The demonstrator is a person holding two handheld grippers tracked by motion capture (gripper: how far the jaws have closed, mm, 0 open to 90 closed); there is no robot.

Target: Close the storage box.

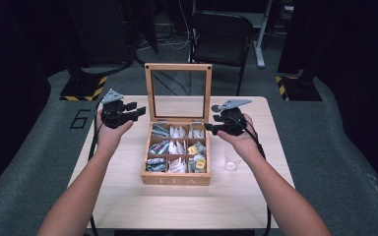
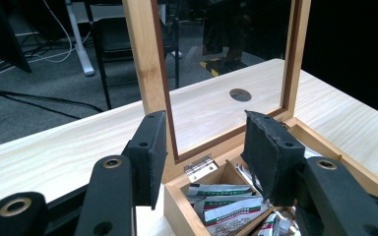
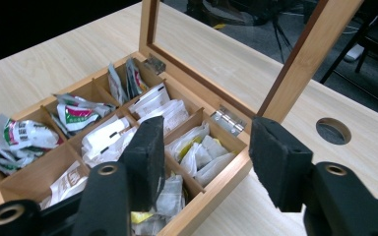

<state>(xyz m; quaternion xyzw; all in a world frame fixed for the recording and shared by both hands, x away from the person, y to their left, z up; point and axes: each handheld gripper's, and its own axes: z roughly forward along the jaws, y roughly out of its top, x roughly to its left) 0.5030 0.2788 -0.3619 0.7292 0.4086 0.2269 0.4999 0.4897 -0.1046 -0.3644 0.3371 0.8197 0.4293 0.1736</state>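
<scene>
A wooden tea box (image 1: 177,180) stands mid-table with its glass lid (image 1: 178,67) raised upright. Its compartments hold several tea bags (image 1: 176,147). My left gripper (image 1: 139,111) hovers left of the lid, jaws open and pointing at the lid's left frame. In the left gripper view the gripper (image 2: 206,147) has nothing between its pads; the lid frame (image 2: 142,59) stands beyond them. My right gripper (image 1: 207,129) hangs at the box's back right corner, open. In the right gripper view the gripper (image 3: 206,152) is above the box's edge (image 3: 216,189) and white tea bags (image 3: 202,152), gripping nothing.
A clear drinking glass (image 1: 230,160) stands on the table just right of the box, under my right forearm. The table (image 1: 128,206) has a round cable hole (image 3: 333,130) behind the lid. A black chair (image 1: 221,34) stands beyond the table's far edge.
</scene>
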